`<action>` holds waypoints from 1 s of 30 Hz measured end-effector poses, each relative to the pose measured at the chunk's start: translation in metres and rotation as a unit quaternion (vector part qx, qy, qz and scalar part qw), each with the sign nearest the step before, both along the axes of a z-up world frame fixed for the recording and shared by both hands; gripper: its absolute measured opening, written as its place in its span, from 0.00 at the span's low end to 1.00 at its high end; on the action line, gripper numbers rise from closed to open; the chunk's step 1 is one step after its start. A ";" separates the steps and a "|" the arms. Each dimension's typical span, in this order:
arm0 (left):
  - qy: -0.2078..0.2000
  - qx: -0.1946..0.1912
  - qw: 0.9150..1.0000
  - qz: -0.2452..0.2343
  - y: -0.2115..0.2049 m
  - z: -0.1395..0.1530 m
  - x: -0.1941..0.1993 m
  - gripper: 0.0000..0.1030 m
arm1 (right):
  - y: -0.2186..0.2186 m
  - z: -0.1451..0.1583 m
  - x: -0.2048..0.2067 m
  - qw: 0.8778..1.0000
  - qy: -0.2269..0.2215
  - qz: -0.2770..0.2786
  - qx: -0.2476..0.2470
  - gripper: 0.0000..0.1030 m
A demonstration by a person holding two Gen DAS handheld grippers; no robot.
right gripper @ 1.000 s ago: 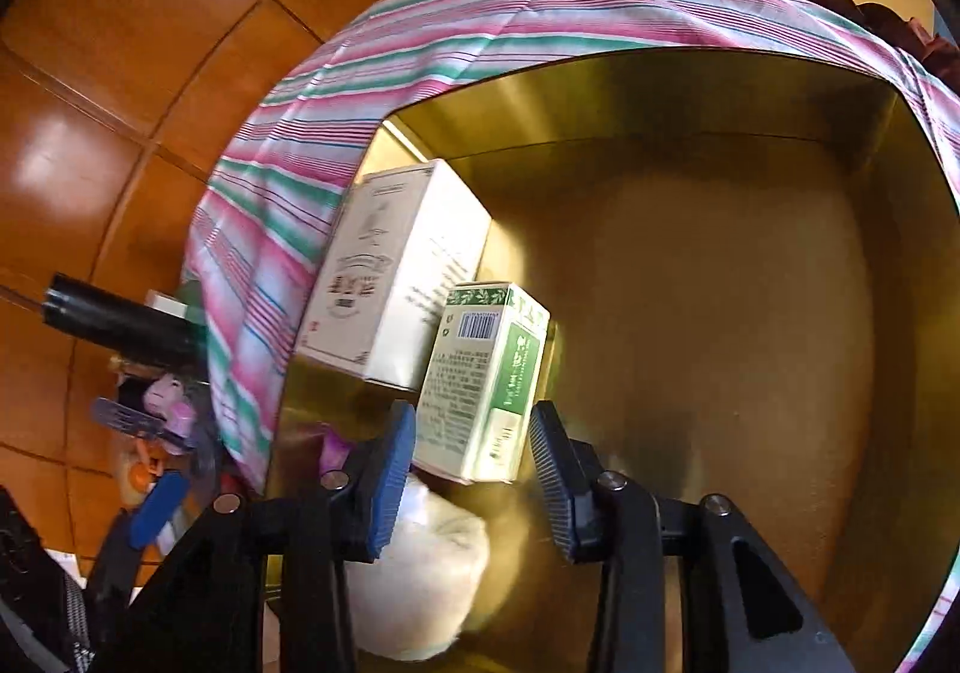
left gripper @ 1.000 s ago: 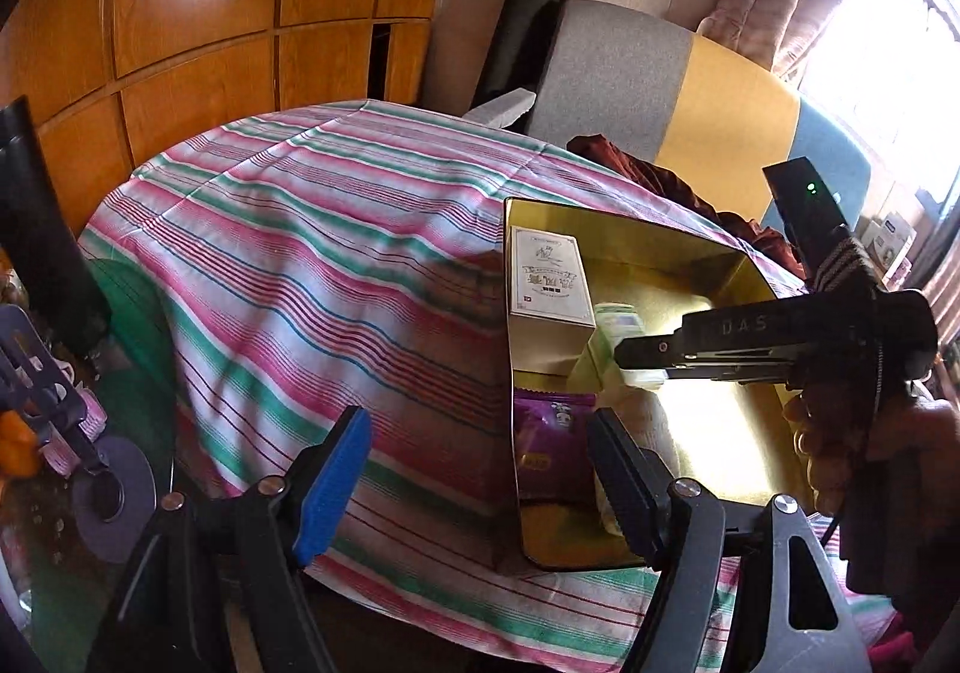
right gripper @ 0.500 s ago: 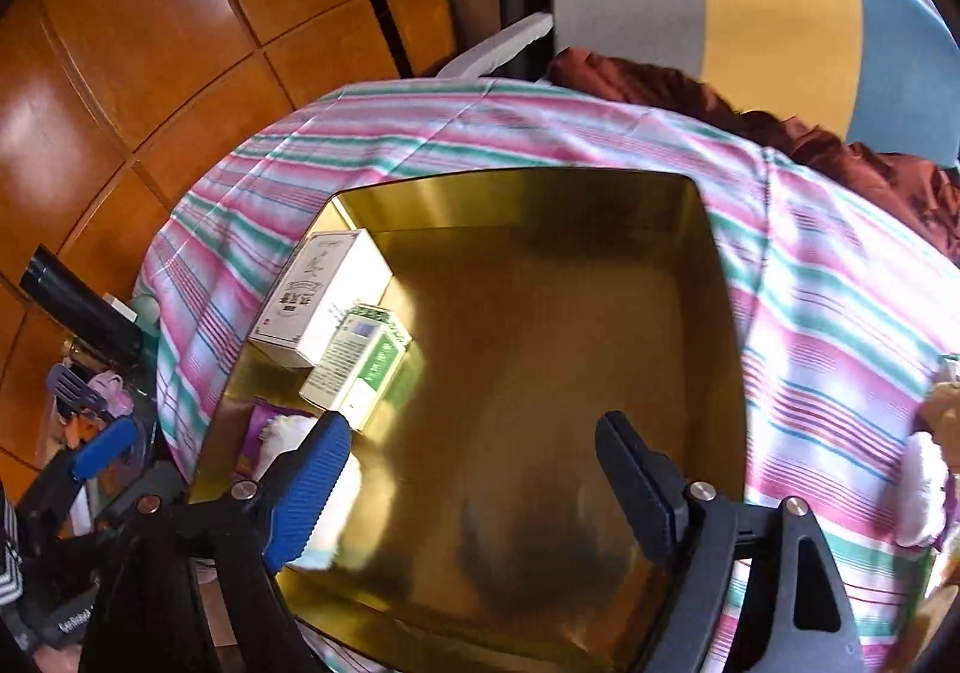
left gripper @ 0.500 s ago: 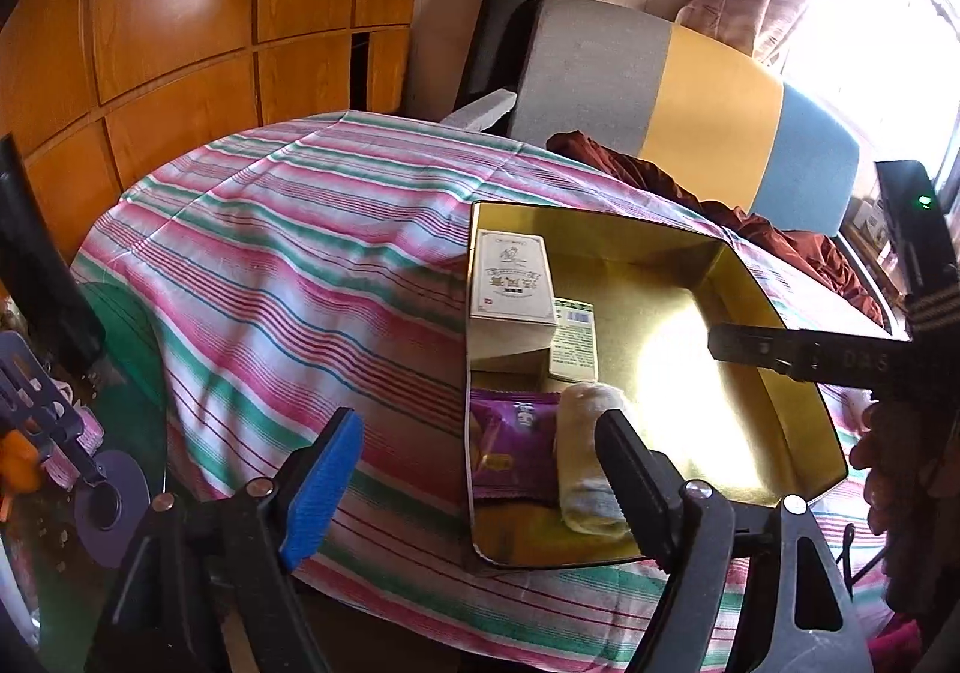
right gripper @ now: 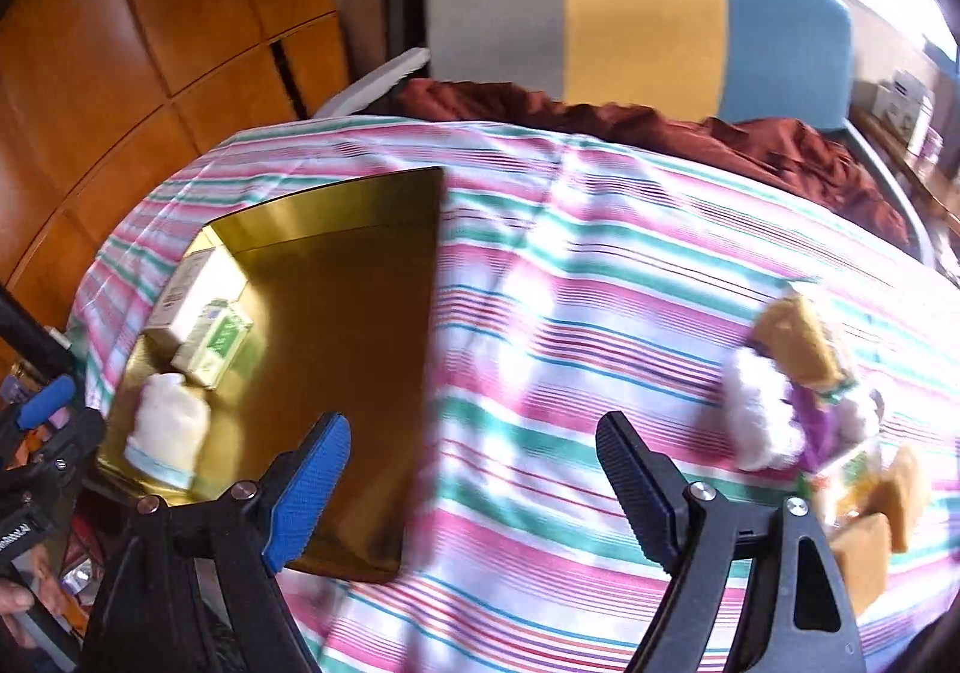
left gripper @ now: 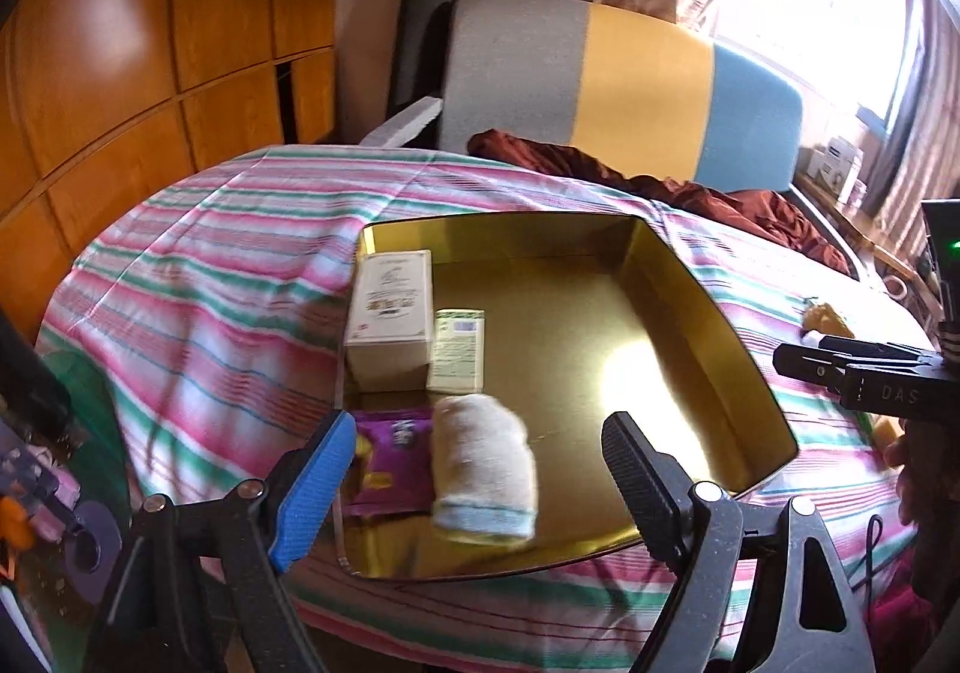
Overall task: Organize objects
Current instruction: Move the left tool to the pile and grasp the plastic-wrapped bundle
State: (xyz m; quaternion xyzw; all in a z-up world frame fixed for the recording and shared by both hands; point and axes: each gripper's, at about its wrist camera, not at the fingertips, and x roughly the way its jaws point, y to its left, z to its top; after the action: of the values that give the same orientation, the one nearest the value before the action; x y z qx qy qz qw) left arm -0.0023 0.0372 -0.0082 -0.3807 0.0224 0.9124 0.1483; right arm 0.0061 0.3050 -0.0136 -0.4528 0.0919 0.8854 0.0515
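Observation:
A gold tray (left gripper: pixel 690 277) lies on the striped tablecloth. In it are a white box (left gripper: pixel 393 307), a green box (left gripper: pixel 459 352) beside it, a rolled towel (left gripper: pixel 483 469) and a purple packet (left gripper: pixel 390 457). My left gripper (left gripper: pixel 477 457) hovers above the tray's near end. Its jaws are opening and grip nothing; the towel lies below them. My right gripper (right gripper: pixel 474 451) is open and empty over the cloth, right of the tray (right gripper: pixel 360 313). Further right lie yellow sponges (right gripper: pixel 798 343), a white fluffy thing (right gripper: pixel 762 409) and a purple item (right gripper: pixel 816 427).
A chair (left gripper: pixel 636 72) with a grey, yellow and blue back stands behind the table, with dark red cloth (left gripper: pixel 690 193) draped on its seat. Wooden panels (left gripper: pixel 150 42) line the left wall. Small clutter (left gripper: pixel 54 499) sits low at the left edge.
My right gripper let go of the green box, which now lies in the tray beside the white box, and swung right over the cloth. My left gripper's jaws widened and it drew back.

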 end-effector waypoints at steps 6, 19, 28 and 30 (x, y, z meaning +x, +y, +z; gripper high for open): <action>0.003 0.000 0.998 -0.059 0.047 0.010 0.001 0.82 | 0.083 0.006 0.034 0.996 0.000 -0.088 0.028 0.83; -0.022 0.012 0.975 -0.219 0.190 0.021 0.013 0.83 | 0.239 -0.002 0.116 0.933 0.053 -0.352 -0.050 0.85; -0.100 0.020 0.958 -0.267 0.292 -0.015 0.003 0.92 | 0.235 -0.006 0.113 0.940 0.048 -0.331 -0.073 0.90; -0.114 0.016 0.959 -0.259 0.305 -0.026 -0.005 0.88 | 0.237 -0.007 0.113 0.939 0.049 -0.331 -0.079 0.90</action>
State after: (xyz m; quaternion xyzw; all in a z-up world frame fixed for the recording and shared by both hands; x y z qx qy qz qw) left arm -0.0074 0.3419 -0.0345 -0.4612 0.0887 0.7936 0.3869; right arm 0.1194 0.5417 -0.0207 -0.3554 0.3090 0.8293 0.3007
